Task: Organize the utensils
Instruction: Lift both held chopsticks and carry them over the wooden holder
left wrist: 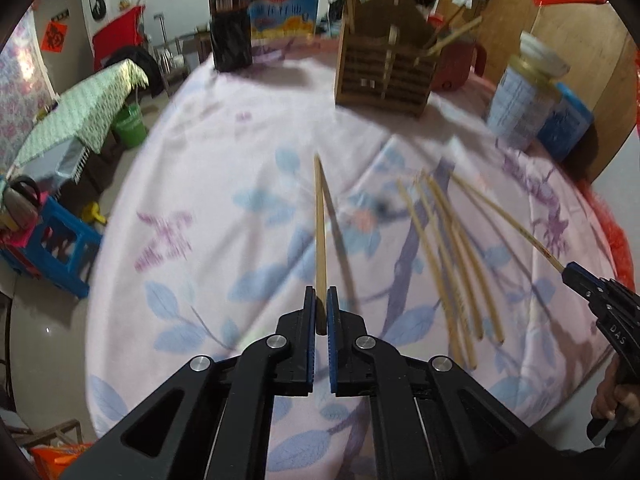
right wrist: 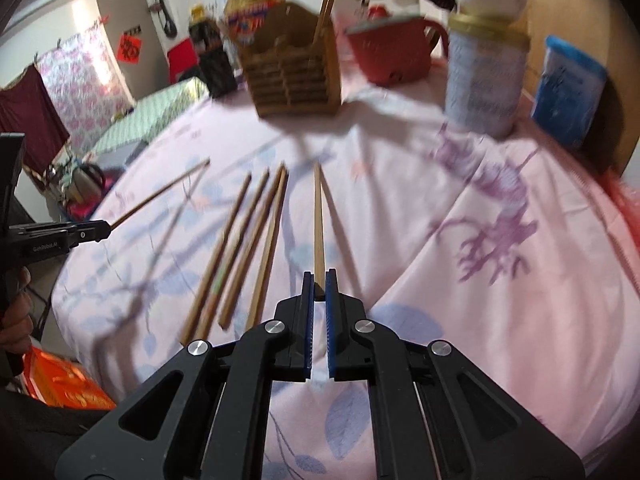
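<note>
Being lifted clear of the pink tablecloth: one chopstick clamped in the left gripper, another chopstick clamped in the right gripper. Grips are best being kept firm, tips being aimed toward the wooden holder; loose chopsticks are lying between.

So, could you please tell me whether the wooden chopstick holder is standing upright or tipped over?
Upright. The chopstick holder rests on its base on the tablecloth, with chopsticks poking up out of its top.

left gripper clamped, right gripper clamped
</note>
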The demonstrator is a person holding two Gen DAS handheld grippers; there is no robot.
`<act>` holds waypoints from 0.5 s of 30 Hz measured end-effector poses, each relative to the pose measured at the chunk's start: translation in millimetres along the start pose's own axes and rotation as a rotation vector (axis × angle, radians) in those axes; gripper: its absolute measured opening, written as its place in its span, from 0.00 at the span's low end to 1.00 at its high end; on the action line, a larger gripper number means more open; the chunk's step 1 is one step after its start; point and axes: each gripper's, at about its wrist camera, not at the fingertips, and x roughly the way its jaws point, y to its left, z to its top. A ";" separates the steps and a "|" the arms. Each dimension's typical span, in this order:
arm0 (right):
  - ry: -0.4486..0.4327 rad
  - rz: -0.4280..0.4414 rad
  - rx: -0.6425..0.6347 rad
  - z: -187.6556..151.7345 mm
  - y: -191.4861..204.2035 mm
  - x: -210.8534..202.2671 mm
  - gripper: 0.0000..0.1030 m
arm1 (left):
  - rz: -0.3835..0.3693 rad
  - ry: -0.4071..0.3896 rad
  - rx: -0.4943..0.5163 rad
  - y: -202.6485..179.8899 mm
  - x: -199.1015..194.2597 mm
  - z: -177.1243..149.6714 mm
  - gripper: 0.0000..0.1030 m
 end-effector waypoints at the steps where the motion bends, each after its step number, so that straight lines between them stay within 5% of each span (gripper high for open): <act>1: -0.017 -0.001 0.002 3.8 0.2 -4.8 0.06 | 0.003 -0.020 0.004 -1.1 -7.2 5.4 0.05; 15: -0.221 0.026 0.016 51.2 19.5 -71.2 0.06 | -0.071 -0.157 0.077 -16.7 -79.1 47.7 0.05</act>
